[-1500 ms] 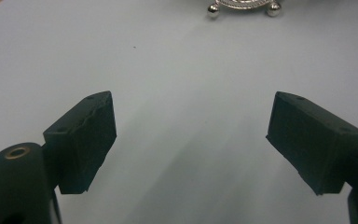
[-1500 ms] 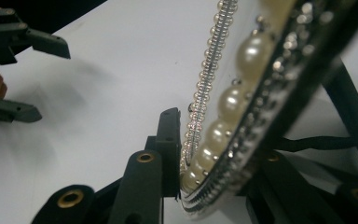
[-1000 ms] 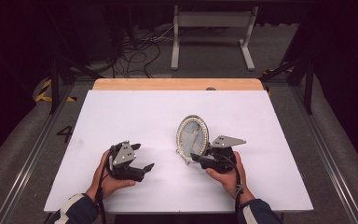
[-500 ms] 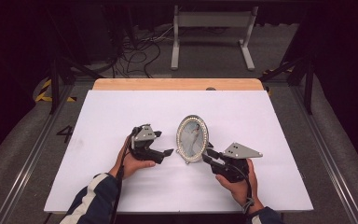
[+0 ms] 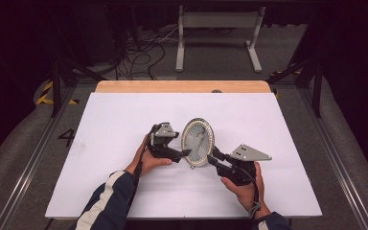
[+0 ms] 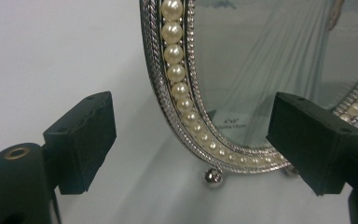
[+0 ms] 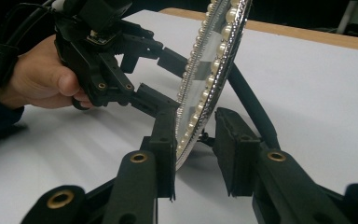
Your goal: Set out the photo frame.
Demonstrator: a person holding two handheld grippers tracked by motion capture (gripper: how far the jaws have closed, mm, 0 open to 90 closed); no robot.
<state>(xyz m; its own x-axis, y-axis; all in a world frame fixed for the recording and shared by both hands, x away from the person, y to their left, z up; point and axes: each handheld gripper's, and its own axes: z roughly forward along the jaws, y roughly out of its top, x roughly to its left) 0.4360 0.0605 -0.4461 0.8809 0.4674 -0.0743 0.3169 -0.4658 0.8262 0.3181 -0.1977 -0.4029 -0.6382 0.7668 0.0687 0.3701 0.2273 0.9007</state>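
An oval picture frame [image 5: 197, 141] with a silver rim set with pearls stands upright in the middle of the white table [image 5: 124, 115]. My left gripper [image 5: 184, 152] reaches it from the left and is open. In the left gripper view its jaws [image 6: 191, 140] sit wide apart on either side of the lower rim of the frame [image 6: 261, 70], clear of it. My right gripper [image 5: 212, 156] comes in from the right. Its jaws [image 7: 193, 140] have just been opening and straddle the bottom edge of the frame [image 7: 214, 56], the back pad standing off it.
A wooden strip [image 5: 182, 86] runs along the table's far edge. Beyond it, cables [image 5: 143, 48] and a metal stand [image 5: 218, 33] sit on the floor. Rails [image 5: 33, 158] flank the table on both sides.
My left hand has travelled right, from the front left of the table up to the frame's left side. The right gripper has shifted slightly right along the frame's lower edge. The frame stays put.
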